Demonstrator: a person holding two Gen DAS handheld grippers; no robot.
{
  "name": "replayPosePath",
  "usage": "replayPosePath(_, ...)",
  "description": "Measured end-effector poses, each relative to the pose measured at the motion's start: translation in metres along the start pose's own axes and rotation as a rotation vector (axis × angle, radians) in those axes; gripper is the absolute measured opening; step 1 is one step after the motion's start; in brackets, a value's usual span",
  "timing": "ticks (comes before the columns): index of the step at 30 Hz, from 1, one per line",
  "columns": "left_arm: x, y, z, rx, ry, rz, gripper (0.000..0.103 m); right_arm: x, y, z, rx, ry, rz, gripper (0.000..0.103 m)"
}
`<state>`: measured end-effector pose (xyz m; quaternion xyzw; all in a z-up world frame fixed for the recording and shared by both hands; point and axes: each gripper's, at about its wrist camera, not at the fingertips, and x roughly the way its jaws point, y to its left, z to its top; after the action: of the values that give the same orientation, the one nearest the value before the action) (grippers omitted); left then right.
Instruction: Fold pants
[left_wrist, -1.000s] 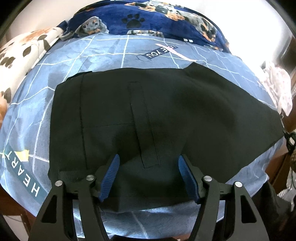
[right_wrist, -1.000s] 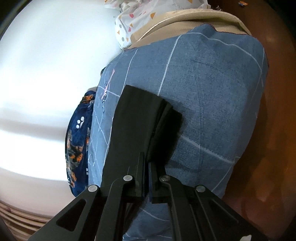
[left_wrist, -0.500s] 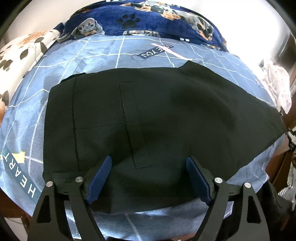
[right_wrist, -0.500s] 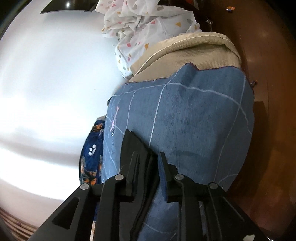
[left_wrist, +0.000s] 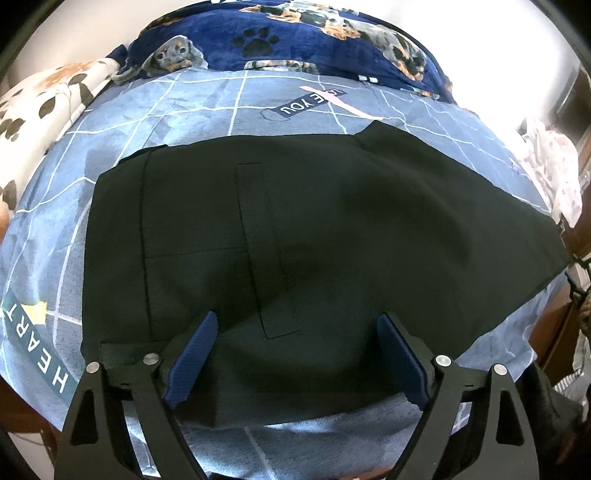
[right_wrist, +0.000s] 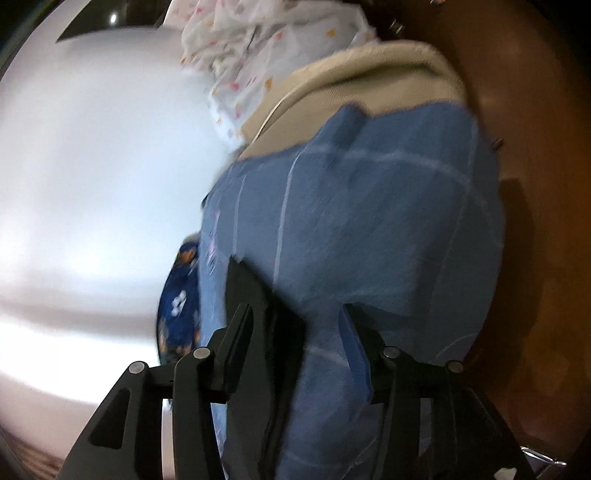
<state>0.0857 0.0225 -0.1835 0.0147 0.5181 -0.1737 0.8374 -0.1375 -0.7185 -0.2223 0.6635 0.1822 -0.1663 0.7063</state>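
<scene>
Black pants lie flat and folded on a blue checked bedsheet, waistband toward the left, leg running off to the right. My left gripper hovers over their near edge, its jaws still opening wide, blue pads clear of the cloth. In the right wrist view the pants' leg end shows as a dark strip by the left finger. My right gripper has its jaws opening; the cloth lies between them but the pads do not press it.
A navy dog-print blanket lies along the bed's far side, and a white paw-print pillow at the left. A white dotted cloth and beige mattress corner sit beyond the sheet. Brown wooden floor borders the bed.
My right gripper has gone from shut on the pants' leg end to parted and has drawn back along the bed. My left gripper's jaws have spread wider over the pants.
</scene>
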Motion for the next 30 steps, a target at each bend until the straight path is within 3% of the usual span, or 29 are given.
replayPosePath(2,0.0,-0.001,0.0,0.0,0.0,0.001,0.089,0.004,0.008,-0.005,-0.044,0.018,0.003,0.046)
replayPosePath(6,0.0,0.0,0.0,-0.005,-0.003,-0.002,0.09,0.015,0.017,-0.017,-0.046,0.068,0.072,0.03)
replayPosePath(9,0.001,-0.001,0.001,0.002,0.0,0.003,0.09,0.027,0.021,-0.023,-0.053,0.123,0.087,0.03)
replayPosePath(18,0.001,-0.005,0.001,0.009,-0.004,0.013,0.092,0.047,0.02,-0.019,0.023,0.108,0.118,0.031)
replayPosePath(20,0.001,-0.006,0.0,0.008,-0.009,0.014,0.093,0.058,0.031,-0.025,-0.02,0.148,0.093,0.027)
replayPosePath(21,0.001,-0.006,0.0,0.009,-0.013,0.014,0.093,0.064,0.038,-0.03,-0.058,0.172,0.056,0.01)
replayPosePath(22,0.001,-0.005,0.001,0.009,-0.016,0.013,0.093,0.07,0.046,-0.036,-0.11,0.187,-0.013,0.006)
replayPosePath(26,-0.017,0.001,0.004,-0.039,-0.086,0.003,0.093,0.069,0.065,-0.041,-0.202,0.139,-0.115,0.006)
replayPosePath(30,-0.03,0.008,0.009,-0.068,-0.118,0.001,0.093,0.066,0.078,-0.051,-0.251,0.107,-0.153,0.006)
